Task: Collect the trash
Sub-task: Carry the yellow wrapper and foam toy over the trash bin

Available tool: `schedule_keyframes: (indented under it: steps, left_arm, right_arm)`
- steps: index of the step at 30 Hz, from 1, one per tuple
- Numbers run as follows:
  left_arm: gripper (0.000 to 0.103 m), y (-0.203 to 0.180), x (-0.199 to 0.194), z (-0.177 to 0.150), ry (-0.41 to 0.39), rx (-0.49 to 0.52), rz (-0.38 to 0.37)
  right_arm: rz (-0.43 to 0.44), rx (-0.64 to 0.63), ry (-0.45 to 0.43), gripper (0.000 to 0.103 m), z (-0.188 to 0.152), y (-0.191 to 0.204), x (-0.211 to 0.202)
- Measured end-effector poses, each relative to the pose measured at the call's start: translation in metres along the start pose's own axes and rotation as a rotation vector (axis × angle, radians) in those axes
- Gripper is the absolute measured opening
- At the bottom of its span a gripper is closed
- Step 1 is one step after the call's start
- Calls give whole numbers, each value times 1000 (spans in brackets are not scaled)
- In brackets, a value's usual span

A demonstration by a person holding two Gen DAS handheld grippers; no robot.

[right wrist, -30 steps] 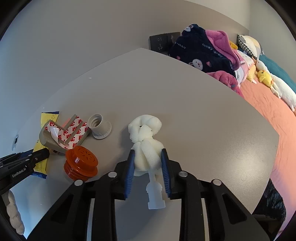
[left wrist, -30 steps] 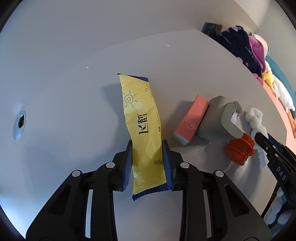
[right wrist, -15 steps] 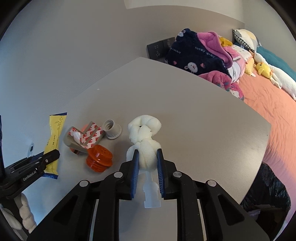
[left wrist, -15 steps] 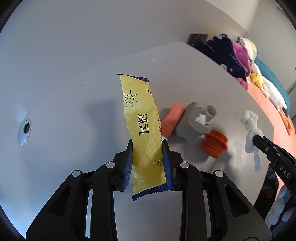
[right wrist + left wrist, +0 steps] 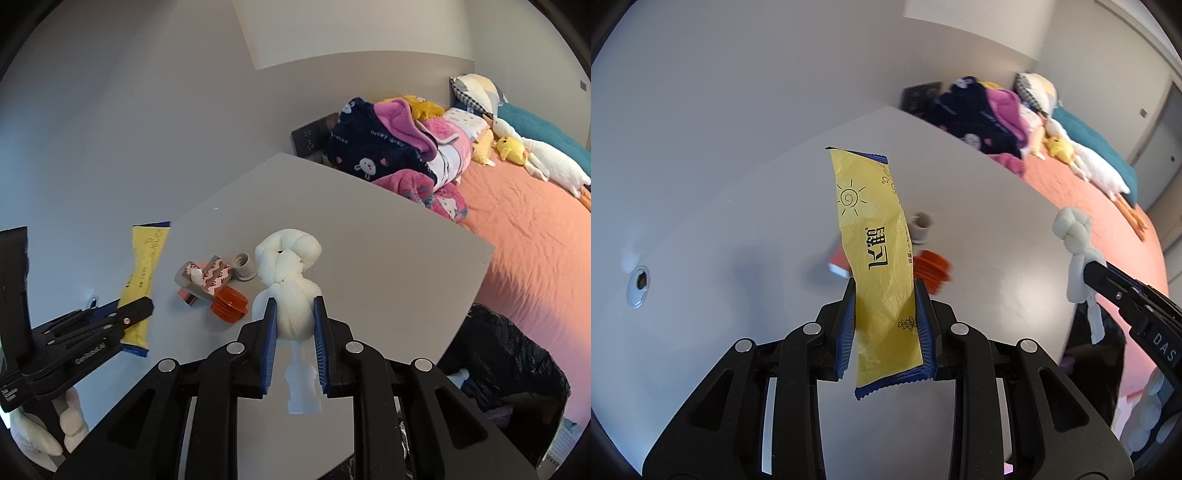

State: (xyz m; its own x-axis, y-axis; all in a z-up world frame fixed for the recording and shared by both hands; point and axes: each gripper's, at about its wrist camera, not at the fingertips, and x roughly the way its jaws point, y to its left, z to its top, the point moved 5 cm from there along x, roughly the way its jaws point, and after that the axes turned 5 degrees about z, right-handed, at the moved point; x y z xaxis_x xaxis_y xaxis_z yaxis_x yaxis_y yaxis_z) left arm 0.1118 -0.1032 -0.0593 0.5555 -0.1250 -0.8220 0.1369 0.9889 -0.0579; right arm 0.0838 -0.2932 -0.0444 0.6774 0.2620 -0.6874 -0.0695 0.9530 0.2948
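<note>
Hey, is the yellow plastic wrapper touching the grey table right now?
Apart. The right wrist view shows the yellow plastic wrapper hanging in the left tongs, its top showing against the wall beyond the grey table edge.

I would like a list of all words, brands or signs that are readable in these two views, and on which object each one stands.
"飞鹤", beside a drawn sun: on the yellow wrapper held in the left gripper.
"DAS": on the right gripper's body, seen from the left wrist view.
"GenRobot.AI": on the left gripper's body, seen from the right wrist view.
"lucky rabbit": on the navy blanket, partly blurred.
Red marks on the tape backing: unreadable.
</note>
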Motion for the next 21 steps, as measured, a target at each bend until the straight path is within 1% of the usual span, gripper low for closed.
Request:
schedule_keyframes:
  steps: [10,21]
  left_arm:
    - [29,-52,-14,0,-22,94,-81]
    - [29,-92,-15,0,-25,164,-142]
  right_arm:
    - [-17,34,-69,21,-12,-10,-48]
    - [-65,73,-120,21,-23,-31,-86]
